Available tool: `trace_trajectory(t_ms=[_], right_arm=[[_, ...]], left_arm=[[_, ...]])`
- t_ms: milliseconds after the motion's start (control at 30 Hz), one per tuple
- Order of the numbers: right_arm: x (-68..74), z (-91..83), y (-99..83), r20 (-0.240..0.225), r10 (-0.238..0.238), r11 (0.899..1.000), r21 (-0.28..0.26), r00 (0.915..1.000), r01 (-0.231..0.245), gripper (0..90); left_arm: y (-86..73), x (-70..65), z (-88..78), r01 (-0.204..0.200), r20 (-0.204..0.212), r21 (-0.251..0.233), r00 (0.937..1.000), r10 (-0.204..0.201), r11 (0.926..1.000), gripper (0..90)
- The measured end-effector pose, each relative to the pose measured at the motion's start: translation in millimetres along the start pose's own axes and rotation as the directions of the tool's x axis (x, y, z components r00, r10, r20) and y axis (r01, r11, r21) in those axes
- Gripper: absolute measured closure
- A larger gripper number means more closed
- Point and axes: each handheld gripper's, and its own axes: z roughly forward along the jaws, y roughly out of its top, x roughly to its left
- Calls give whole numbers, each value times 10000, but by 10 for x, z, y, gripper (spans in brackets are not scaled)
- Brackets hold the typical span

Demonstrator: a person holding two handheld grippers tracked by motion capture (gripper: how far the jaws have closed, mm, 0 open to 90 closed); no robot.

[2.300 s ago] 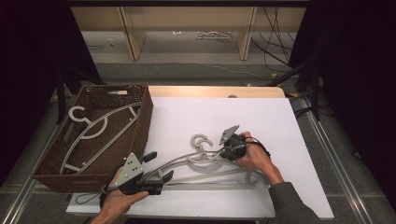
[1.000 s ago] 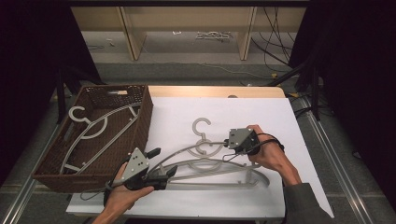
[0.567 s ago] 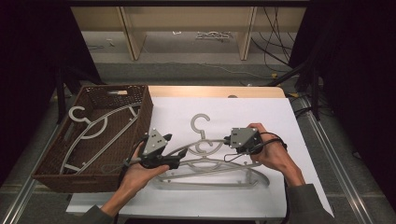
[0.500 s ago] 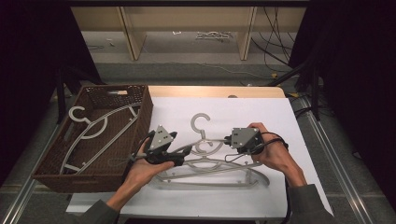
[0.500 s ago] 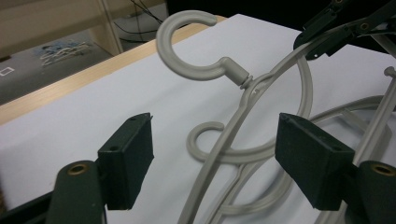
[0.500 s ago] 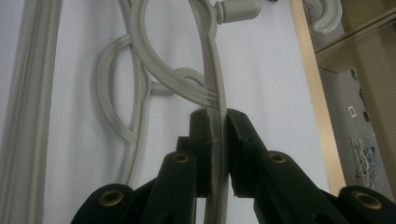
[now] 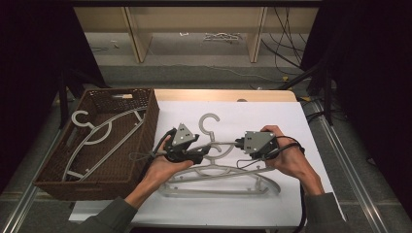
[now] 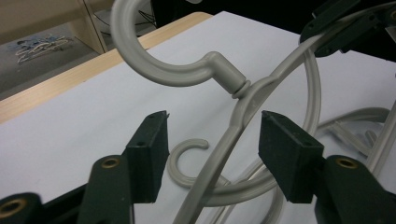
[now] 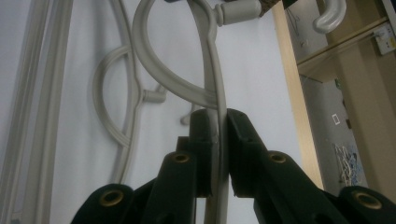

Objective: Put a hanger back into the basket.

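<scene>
While right gripper clamps raised hanger, second hanger beneath, basket beside.

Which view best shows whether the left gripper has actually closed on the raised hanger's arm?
The left gripper view: the raised hanger's arm runs between the left gripper pads, which have just been closing, with gaps on both sides. The high view shows that gripper at the hanger, contact unreadable. The right gripper view shows the right gripper clamping the other arm.
</scene>
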Motion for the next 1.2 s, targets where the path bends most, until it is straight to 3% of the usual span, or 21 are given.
trace_trajectory(t_ms=[33,133,333,367,433,567,600,733,767,800,867,933,967,1000,1067,1100,1133,1167,1200], right_arm=[[14,5,7,59,170,9998,-53,9998,-170,819],[10,1,20,36,28,10000,-77,10000,-28,819],[6,1,34,105,-171,9998,-114,9998,173,819],[-11,-4,30,92,-428,9990,-120,9990,429,820],[-12,-1,33,107,-486,9987,-152,9988,488,820],[11,0,51,99,-337,9994,-29,9994,337,819],[10,7,53,28,-418,9991,-72,9991,419,819],[4,19,45,50,-572,9981,-245,9983,573,816],[16,7,37,120,-269,9994,-198,9996,271,803],[16,7,37,120,-269,9994,-198,9996,271,803],[14,12,39,191,105,9997,-212,9998,-101,779],[3,7,39,229,159,9997,-189,9996,-155,766],[19,14,51,270,572,9979,-328,9980,-563,752],[-7,8,50,457,409,9989,-231,9981,-399,735],[-21,-4,54,593,651,9977,-205,9961,-639,710],[-31,-12,56,736,1281,9915,-302,9890,-1262,654],[-34,-18,59,846,1626,9862,-455,9831,-1592,626],[-21,-27,70,868,2106,9767,-614,9737,-2057,587],[-28,-38,74,981,2370,9699,-811,9665,-2296,552]], left_arm=[[0,0,0,0,0,0,10000,0,10000,444],[30,-9,29,-440,19,497,9990,439,9978,488],[48,-22,74,-1001,112,869,9950,995,9912,594],[34,-23,105,-990,264,1040,9950,968,9896,619],[26,-20,121,-898,400,1046,9955,860,9905,631],[18,6,129,-1211,588,1109,9916,1151,9864,708],[25,-4,113,-1587,635,1163,9863,1522,9805,717],[46,-22,87,-1897,724,1213,9807,1819,9743,734],[53,-41,68,-2091,846,1229,9762,1997,9701,753],[53,-41,68,-2091,846,1229,9762,1997,9701,761],[80,-63,25,-2501,968,1322,9663,2387,9591,777],[85,-70,11,-2482,1027,1386,9665,2353,9587,796],[95,-72,-3,-2631,1059,1407,9625,2497,9545,796],[91,-96,-5,-2466,1097,1296,9662,2332,9604,805],[99,-101,-20,-2475,1164,1274,9654,2333,9605,817],[106,-82,-37,-2351,1150,1224,9684,2215,9642,819],[108,-72,-44,-2172,1167,1134,9720,2041,9695,819],[108,-72,-44,-2172,1167,1134,9720,2041,9695,818],[120,-16,-67,-1860,1286,1044,9766,1721,9770,819]])
